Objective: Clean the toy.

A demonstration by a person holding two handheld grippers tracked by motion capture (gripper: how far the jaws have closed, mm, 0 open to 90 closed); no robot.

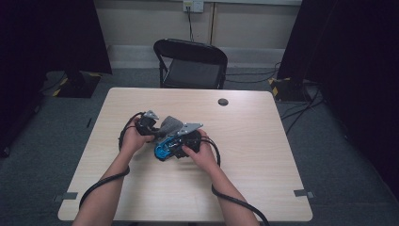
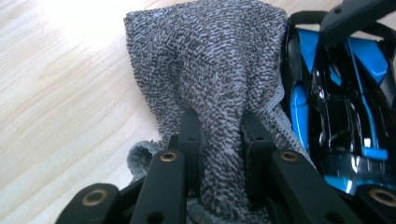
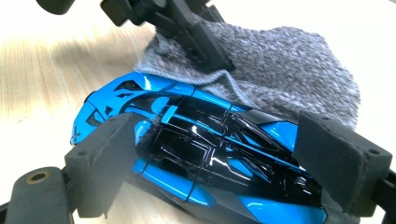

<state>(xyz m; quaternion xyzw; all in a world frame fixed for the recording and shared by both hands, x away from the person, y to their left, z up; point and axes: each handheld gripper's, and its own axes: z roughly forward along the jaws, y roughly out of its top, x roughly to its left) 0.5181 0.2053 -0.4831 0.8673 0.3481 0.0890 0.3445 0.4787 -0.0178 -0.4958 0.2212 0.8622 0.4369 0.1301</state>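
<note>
The glossy blue-and-black toy car sits near the middle of your pale wooden table, between your right gripper's jaws, pressed against its sides. Your left gripper pinches the grey terry cloth touching the car.

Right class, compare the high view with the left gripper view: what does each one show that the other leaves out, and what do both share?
High view alone: the black folding chair, the whole table, both forearms and the right gripper at the toy car. Left gripper view alone: the left gripper from close up, its fingers pinching a fold of the grey cloth, and the weave of that cloth. Shared: grey cloth, blue and black toy car, pale wooden tabletop.
</note>
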